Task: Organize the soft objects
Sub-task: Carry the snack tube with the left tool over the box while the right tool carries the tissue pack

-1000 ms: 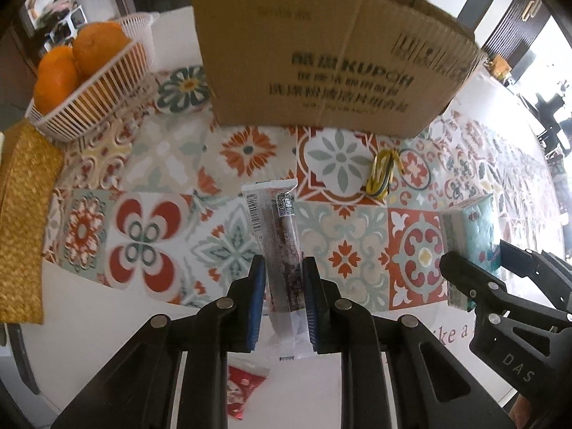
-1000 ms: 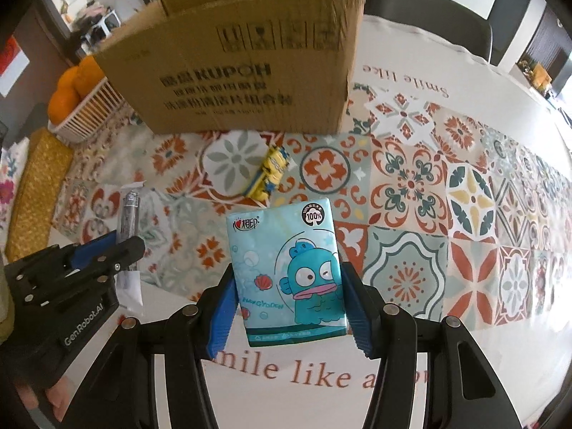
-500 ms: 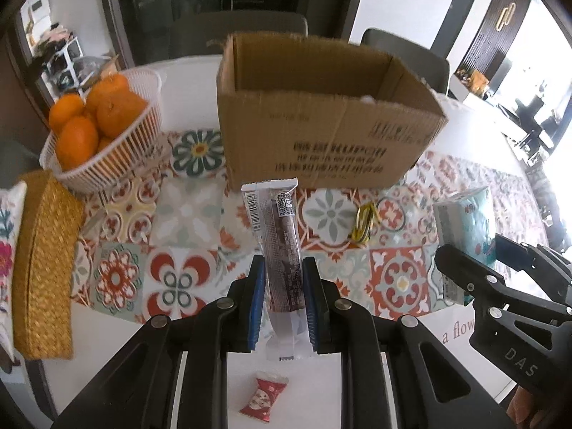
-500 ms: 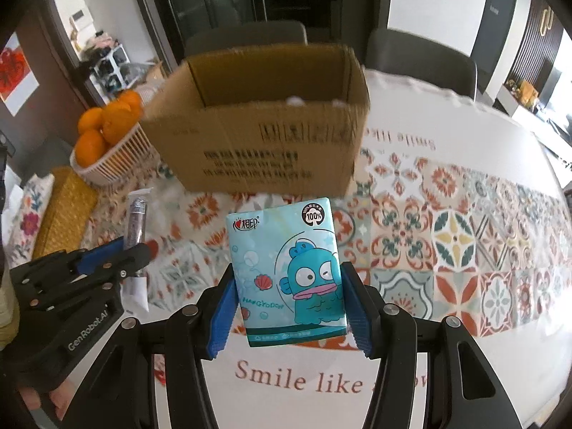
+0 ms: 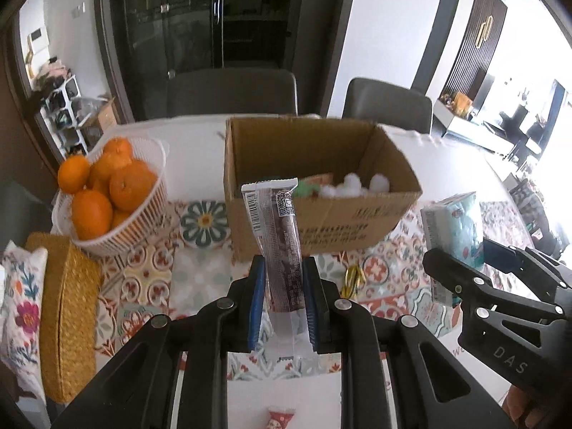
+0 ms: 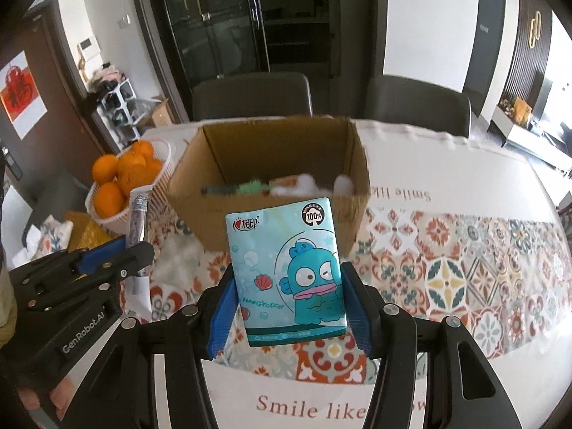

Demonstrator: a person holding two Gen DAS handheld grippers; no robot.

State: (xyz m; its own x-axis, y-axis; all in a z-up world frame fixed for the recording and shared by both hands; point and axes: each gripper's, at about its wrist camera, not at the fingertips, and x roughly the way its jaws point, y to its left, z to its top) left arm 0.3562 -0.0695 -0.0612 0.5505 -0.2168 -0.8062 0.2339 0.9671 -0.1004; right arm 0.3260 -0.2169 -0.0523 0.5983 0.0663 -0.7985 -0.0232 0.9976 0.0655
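The left claw [image 5: 284,300] is clamped on a long snack bar in a clear wrapper [image 5: 280,246], its blue pads pressed against the wrapper's two long sides, and the bar stands up out of the jaws with its barcoded end topmost, in the air in front of the cardboard box [image 5: 321,211]. The right claw [image 6: 289,307] is clamped on a pale blue tissue pack [image 6: 286,271] printed with a cartoon fish, one pad on each side edge, and the pack stands upright, also held in front of the box and to the right of the snack bar as the left wrist view shows it. The box sits open-topped on the patterned cloth of the worktop [image 6: 447,268], and inside it lie white fluffy balls [image 5: 352,182], something green and an orange-edged packet, all low against the near wall. To the left of the box stands a white basket [image 5: 121,228] heaped with oranges [image 5: 130,186], and further left of that a woven golden mat [image 5: 66,321] lies beside a flowered cushion. In front of the box, between the two claws, a small yellow clip-like thing [image 5: 352,280] lies on the cloth; what it is cannot be told. Nearer than the box again, a small red-and-white wrapped sweet [image 5: 280,418] lies on the plain white part of the worktop under the left claw.
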